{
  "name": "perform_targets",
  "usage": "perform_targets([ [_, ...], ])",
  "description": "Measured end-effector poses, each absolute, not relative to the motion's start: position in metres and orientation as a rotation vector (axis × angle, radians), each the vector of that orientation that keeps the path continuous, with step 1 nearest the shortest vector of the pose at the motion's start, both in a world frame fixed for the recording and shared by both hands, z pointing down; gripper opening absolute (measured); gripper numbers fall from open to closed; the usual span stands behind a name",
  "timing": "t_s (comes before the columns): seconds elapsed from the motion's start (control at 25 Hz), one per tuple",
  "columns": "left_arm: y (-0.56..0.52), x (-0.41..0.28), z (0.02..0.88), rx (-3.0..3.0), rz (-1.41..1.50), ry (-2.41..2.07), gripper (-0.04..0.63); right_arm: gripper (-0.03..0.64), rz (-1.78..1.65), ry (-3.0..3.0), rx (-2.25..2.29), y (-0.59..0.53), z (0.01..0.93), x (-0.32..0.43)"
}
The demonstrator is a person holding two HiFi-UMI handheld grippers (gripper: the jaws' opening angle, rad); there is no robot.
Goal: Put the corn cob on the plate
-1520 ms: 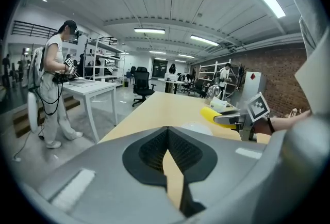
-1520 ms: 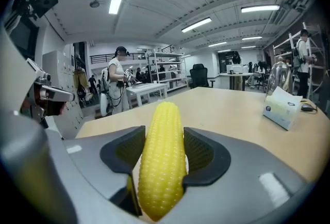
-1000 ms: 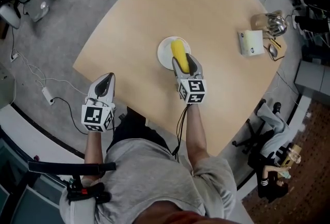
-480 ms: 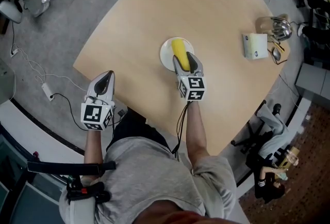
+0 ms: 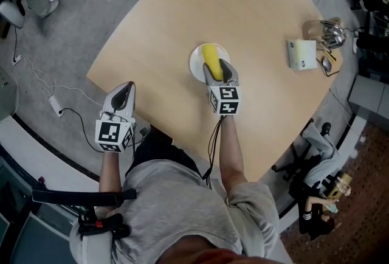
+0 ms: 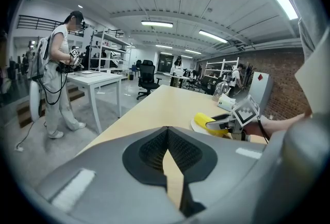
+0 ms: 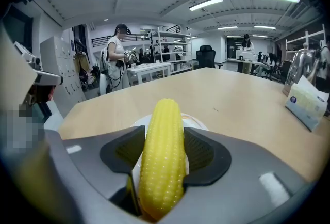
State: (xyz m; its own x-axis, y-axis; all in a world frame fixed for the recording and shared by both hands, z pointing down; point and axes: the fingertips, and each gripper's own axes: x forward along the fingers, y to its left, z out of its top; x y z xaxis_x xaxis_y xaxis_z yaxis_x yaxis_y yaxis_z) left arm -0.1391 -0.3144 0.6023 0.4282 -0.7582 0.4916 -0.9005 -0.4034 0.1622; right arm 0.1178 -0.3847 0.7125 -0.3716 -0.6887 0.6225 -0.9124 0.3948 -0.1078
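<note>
- The person's right gripper (image 5: 219, 69), grey with a marker cube on its back, is reaching out over the middle of the pale wooden table (image 5: 255, 7).
- Its tongs are pinching a yellow corn cob (image 5: 211, 59). In the right gripper view the dark ribbed pads (image 7: 122, 152) are pressing against both flanks of the cob, which is pointing straight out ahead of them.
- The cob is lying over a round white plate (image 5: 196, 67), its far end reaching towards the plate's further rim. I cannot tell whether it is resting on the plate or hanging just above it.
- The left gripper (image 5: 124, 90) is hovering beside the near edge of the table, well apart from the plate. Its tongs are pressed together at the tips, with nothing between them.
- A white tissue pack (image 5: 302, 54) is sitting near the table's far right edge, and a cluster of shiny metal and glass things (image 5: 324, 30) is standing just beyond it.
- In the room behind, a person in a white top (image 6: 55, 70) is standing at a white work table (image 6: 98, 79), and a black office chair (image 6: 147, 77) is standing further back.
</note>
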Motion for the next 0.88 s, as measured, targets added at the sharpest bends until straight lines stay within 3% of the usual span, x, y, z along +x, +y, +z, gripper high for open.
perform_targets([
  [0.88, -0.303, -0.146, 0.586, 2.302, 0.457, -1.433, 0.02, 0.256, 0.646, -2.178, 1.424, -0.387, 0.704, 0.115],
])
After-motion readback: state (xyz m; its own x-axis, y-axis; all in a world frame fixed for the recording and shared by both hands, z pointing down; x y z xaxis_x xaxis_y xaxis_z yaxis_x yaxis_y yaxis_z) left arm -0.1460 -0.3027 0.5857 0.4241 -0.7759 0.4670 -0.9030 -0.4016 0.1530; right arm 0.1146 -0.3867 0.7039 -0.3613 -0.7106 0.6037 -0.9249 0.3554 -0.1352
